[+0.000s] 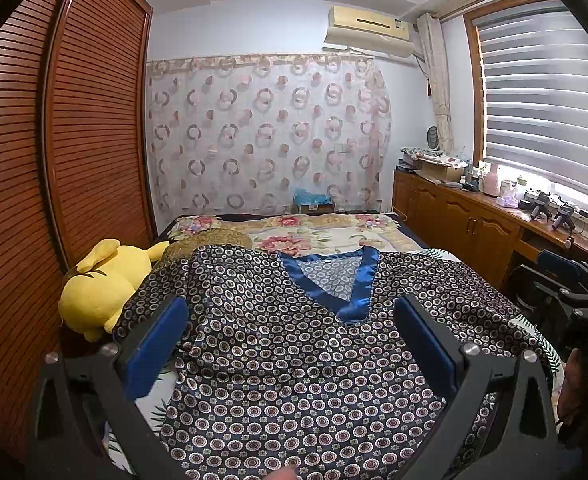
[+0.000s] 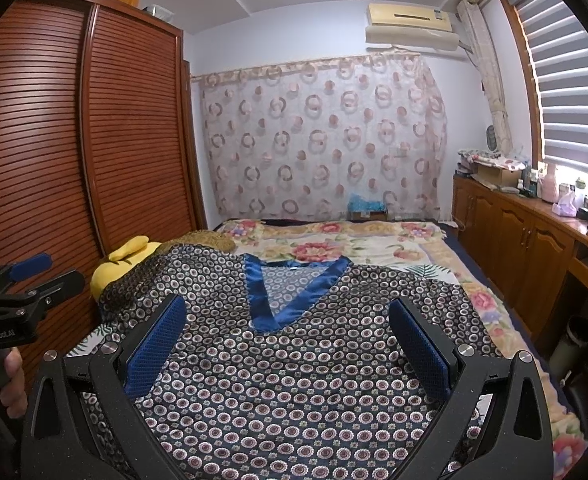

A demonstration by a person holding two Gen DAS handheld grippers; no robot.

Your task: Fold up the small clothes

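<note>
On the flowery bed [image 1: 333,236], the left wrist view shows a shiny patterned top [image 1: 294,360] spread flat, one sleeve draped over a yellow plush toy [image 1: 102,288]. That sleeve could snag or drag the toy when lifted. The left gripper [image 1: 290,344] hovers level over the top, jaws wide apart and holding nothing.

In the right wrist view, the right gripper [image 2: 286,348] hangs above the top too, jaws apart and bare. The slippery cloth might slide.
</note>
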